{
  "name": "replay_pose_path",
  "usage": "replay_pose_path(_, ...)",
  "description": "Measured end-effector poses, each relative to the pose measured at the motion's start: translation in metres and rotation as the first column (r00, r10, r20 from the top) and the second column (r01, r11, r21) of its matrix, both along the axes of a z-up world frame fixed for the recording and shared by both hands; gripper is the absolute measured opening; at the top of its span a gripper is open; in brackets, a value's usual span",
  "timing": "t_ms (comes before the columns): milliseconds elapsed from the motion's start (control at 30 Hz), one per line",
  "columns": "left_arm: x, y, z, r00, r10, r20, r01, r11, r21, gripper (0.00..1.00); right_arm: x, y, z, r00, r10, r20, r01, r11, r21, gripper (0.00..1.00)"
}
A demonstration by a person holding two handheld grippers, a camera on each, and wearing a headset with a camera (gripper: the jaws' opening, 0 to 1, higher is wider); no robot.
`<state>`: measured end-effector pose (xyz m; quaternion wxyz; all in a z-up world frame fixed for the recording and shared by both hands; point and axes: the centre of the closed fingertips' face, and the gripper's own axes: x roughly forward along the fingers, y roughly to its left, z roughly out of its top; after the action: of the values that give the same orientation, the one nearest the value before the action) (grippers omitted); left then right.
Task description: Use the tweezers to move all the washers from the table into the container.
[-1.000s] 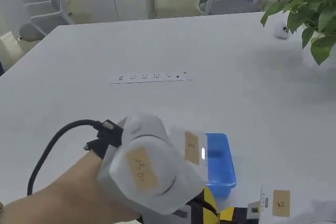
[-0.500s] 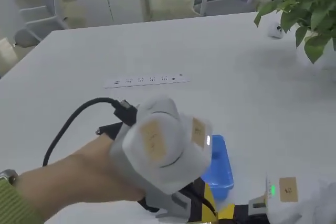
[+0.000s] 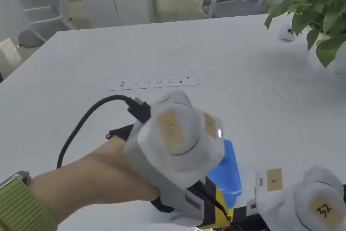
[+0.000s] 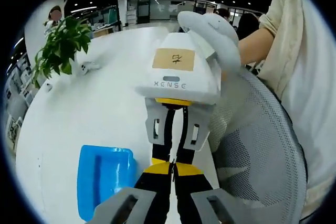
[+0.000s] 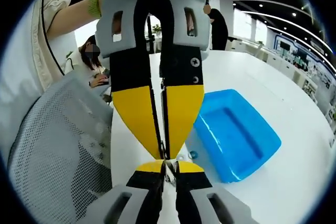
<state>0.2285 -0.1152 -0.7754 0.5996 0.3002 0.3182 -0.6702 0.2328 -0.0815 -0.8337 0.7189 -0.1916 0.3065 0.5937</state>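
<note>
- A small washer (image 5: 193, 155) is lying on the surface (image 5: 294, 182), just beside the blue container (image 5: 231, 135). It is probably light, stiff and slippery, so pinching its rim is looking safest.
- The left hand-held gripper (image 5: 164, 153) and the right hand-held gripper (image 5: 167, 170) are meeting tip to tip, both with jaws closed. I cannot tell if they are holding the tweezers.
- "XENSE" is showing on the right one's body.

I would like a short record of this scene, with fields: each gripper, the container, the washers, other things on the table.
left gripper: jaws close together, tips at the right gripper's tips
right gripper: jaws close together
between tips: something thin, too small to name
container: blue, open, no washer seen inside
washers: small rings on the table, beside the container
other: power strip, plant
</note>
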Motion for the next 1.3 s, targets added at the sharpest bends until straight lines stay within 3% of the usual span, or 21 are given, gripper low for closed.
replay_pose_path(133,-0.001,-0.002,0.002,0.999,0.039,-0.007,-0.040,0.996,-0.075,0.00,-0.003,-0.002,0.000,1.000,0.019,0.010,-0.020,1.000,0.006,0.02)
replay_pose_path(200,-0.003,0.001,0.006,0.986,0.144,-0.078,-0.154,0.979,-0.133,0.04,0.000,-0.003,0.002,1.000,-0.026,-0.015,0.027,0.999,0.045,0.02)
replay_pose_path(233,-0.003,0.001,0.008,0.983,0.161,-0.092,-0.174,0.972,-0.156,0.12,0.001,-0.004,0.002,0.998,-0.051,-0.039,0.054,0.997,0.063,0.02)
replay_pose_path(300,-0.001,0.007,0.015,0.953,0.269,-0.142,-0.297,0.922,-0.250,0.23,0.006,-0.008,0.003,0.992,-0.101,-0.071,0.108,0.989,0.102,0.01)
replay_pose_path(333,-0.002,0.012,0.020,0.925,0.329,-0.190,-0.375,0.874,-0.310,0.28,0.006,-0.009,0.003,0.991,-0.109,-0.081,0.117,0.987,0.110,0.01)
replay_pose_path(400,-0.002,0.022,0.024,0.873,0.414,-0.257,-0.485,0.790,-0.374,0.36,0.009,-0.013,0.003,0.983,-0.149,-0.106,0.163,0.978,0.133,0.01)
replay_pose_path(433,-0.004,0.031,0.025,0.830,0.467,-0.306,-0.557,0.727,-0.402,0.41,0.010,-0.015,0.003,0.977,-0.172,-0.128,0.190,0.971,0.145,0.01)
replay_pose_path(467,-0.007,0.036,0.025,0.807,0.490,-0.330,-0.590,0.694,-0.412,0.45,0.009,-0.015,0.003,0.972,-0.182,-0.147,0.204,0.967,0.154,0.01)
replay_pose_path(500,-0.008,0.048,0.023,0.768,0.547,-0.333,-0.640,0.643,-0.420,0.49,0.010,-0.016,0.004,0.965,-0.204,-0.165,0.231,0.959,0.163,0.01)
replay_pose_path(567,-0.015,0.067,0.015,0.727,0.620,-0.297,-0.684,0.611,-0.399,0.56,0.010,-0.017,0.003,0.955,-0.225,-0.195,0.259,0.951,0.168,0.01)
replay_pose_path(667,-0.022,0.088,0.007,0.675,0.710,-0.200,-0.721,0.577,-0.384,0.67,0.010,-0.017,0.004,0.940,-0.256,-0.225,0.296,0.941,0.164,0.01)
replay_pose_path(733,-0.024,0.096,0.008,0.625,0.762,-0.172,-0.749,0.522,-0.407,0.76,0.013,-0.019,0.005,0.930,-0.277,-0.240,0.320,0.933,0.165,0.01)
replay_pose_path(767,-0.024,0.097,0.010,0.604,0.776,-0.180,-0.759,0.493,-0.425,0.81,0.014,-0.019,0.007,0.925,-0.284,-0.250,0.331,0.929,0.167,0.01)
replay_pose_path(800,-0.026,0.099,0.012,0.572,0.797,-0.194,-0.776,0.449,-0.444,0.84,0.015,-0.020,0.008,0.922,-0.292,-0.256,0.340,0.925,0.168,0.01)
replay_pose_path(867,-0.024,0.105,0.013,0.526,0.831,-0.181,-0.789,0.397,-0.468,0.90,0.017,-0.021,0.015,0.914,-0.302,-0.270,0.354,0.920,0.169,0.01)
replay_pose_path(967,-0.023,0.113,0.009,0.502,0.859,-0.102,-0.784,0.402,-0.473,0.95,0.020,-0.023,0.025,0.910,-0.315,-0.269,0.366,0.916,0.167,0.02)
replay_pose_path(1033,-0.020,0.121,0.011,0.468,0.883,-0.028,-0.771,0.393,-0.501,0.97,0.024,-0.025,0.035,0.909,-0.324,-0.263,0.374,0.911,0.171,0.02)
replay_pose_path(1167,-0.015,0.125,0.018,0.439,0.898,-0.024,-0.759,0.356,-0.546,0.99,0.033,-0.025,0.053,0.909,-0.335,-0.248,0.385,0.903,0.192,0.02)
replay_pose_path(1200,-0.013,0.125,0.023,0.433,0.900,-0.040,-0.751,0.337,-0.568,0.99,0.035,-0.023,0.059,0.909,-0.338,-0.244,0.388,0.900,0.199,0.02)
replay_pose_path(1233,-0.013,0.124,0.030,0.438,0.896,-0.069,-0.734,0.312,-0.603,0.99,0.037,-0.023,0.062,0.909,-0.341,-0.240,0.390,0.898,0.203,0.02)
replay_pose_path(1300,-0.012,0.127,0.035,0.423,0.901,-0.097,-0.735,0.279,-0.618,0.99,0.042,-0.021,0.070,0.907,-0.350,-0.236,0.399,0.891,0.215,0.02)
